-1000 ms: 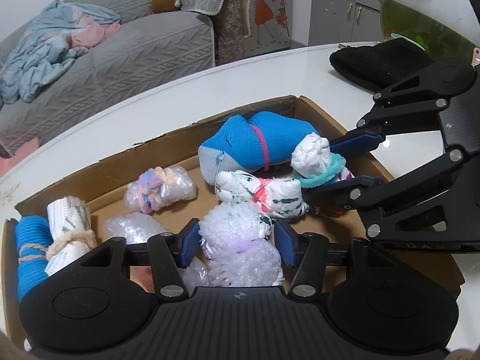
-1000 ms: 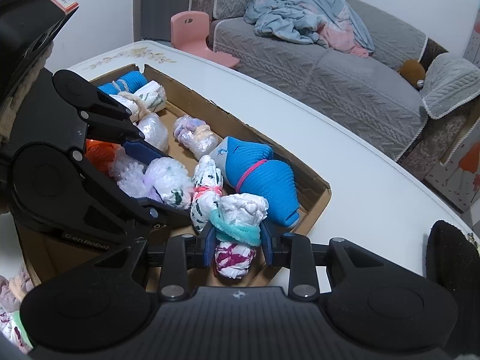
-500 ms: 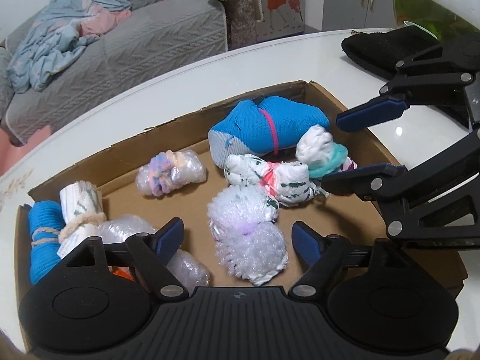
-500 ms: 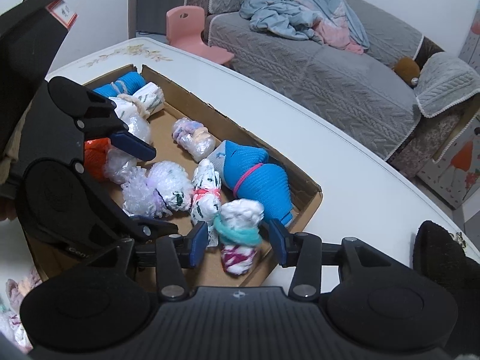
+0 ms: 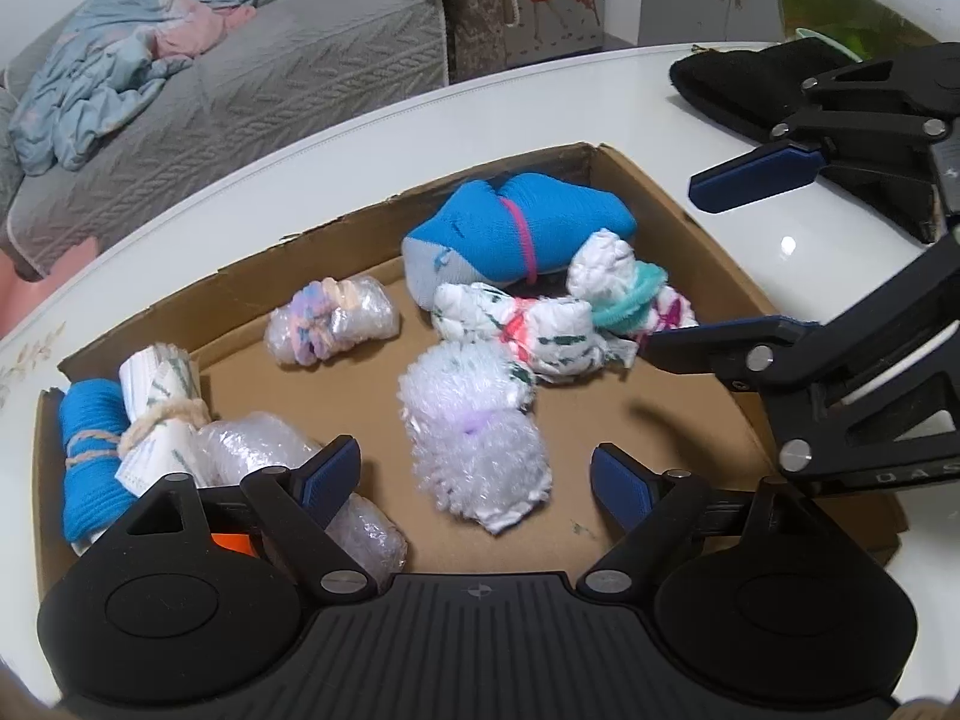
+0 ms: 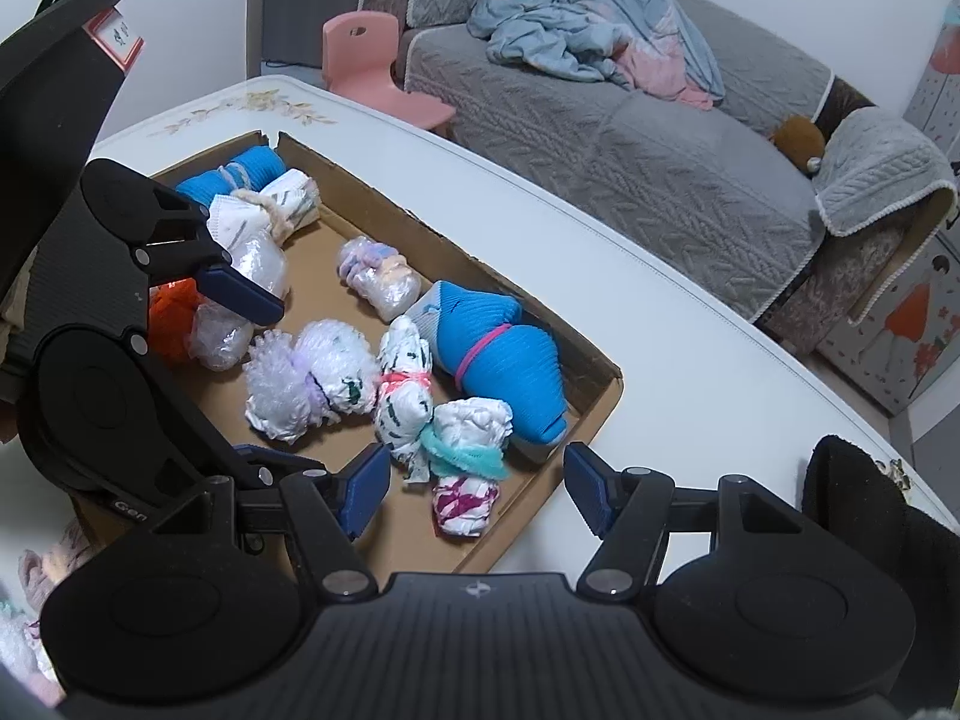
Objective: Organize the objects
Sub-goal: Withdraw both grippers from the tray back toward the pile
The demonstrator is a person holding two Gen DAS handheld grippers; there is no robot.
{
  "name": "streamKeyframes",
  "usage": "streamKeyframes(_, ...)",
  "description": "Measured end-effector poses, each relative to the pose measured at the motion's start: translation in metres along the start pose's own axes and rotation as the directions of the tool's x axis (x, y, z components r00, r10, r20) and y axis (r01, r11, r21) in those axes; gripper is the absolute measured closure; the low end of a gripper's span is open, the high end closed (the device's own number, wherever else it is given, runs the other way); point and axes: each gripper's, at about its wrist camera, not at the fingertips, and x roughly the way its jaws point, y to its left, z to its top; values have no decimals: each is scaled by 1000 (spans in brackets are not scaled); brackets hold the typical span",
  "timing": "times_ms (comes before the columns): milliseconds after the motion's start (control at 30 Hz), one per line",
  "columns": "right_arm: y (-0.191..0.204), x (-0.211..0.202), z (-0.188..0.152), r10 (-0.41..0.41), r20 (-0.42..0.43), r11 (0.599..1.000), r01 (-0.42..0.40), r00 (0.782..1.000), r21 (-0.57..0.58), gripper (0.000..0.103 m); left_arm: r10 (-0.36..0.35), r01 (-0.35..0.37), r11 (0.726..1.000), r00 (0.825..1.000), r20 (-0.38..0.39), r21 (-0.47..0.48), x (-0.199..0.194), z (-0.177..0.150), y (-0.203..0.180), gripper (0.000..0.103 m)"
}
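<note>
Both grippers have just been opening: left gripper (image 5: pixel 474 477) stands released around the fluffy white bundle (image 5: pixel 474 438), its long axis running straight ahead; right gripper (image 6: pixel 468 489) is released, the teal-banded bundle (image 6: pixel 468 462) between its jaws in the cardboard tray (image 6: pixel 600 402).

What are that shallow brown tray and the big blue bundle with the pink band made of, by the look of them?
The tray looks like plain cardboard: matte brown, with a torn, ragged rim and folded corners. The blue bundle seems to be knitted fabric, probably a rolled sock: fine ribbing shows and one end is grey. The pink band around it looks like thin elastic, though that is hard to confirm.
</note>
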Motion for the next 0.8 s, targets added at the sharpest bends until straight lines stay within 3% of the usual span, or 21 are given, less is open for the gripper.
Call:
streamKeyframes(433, 12, -23, 0, -7, 26, 1000, 7, 1000, 16, 26, 21, -21, 1000, 999, 33, 15, -33, -12, -7, 2)
streamKeyframes(800, 41, -77, -35, 18, 138, 998, -25, 990, 53, 17, 47, -35, 996, 989, 138, -85, -90, -63, -2, 1)
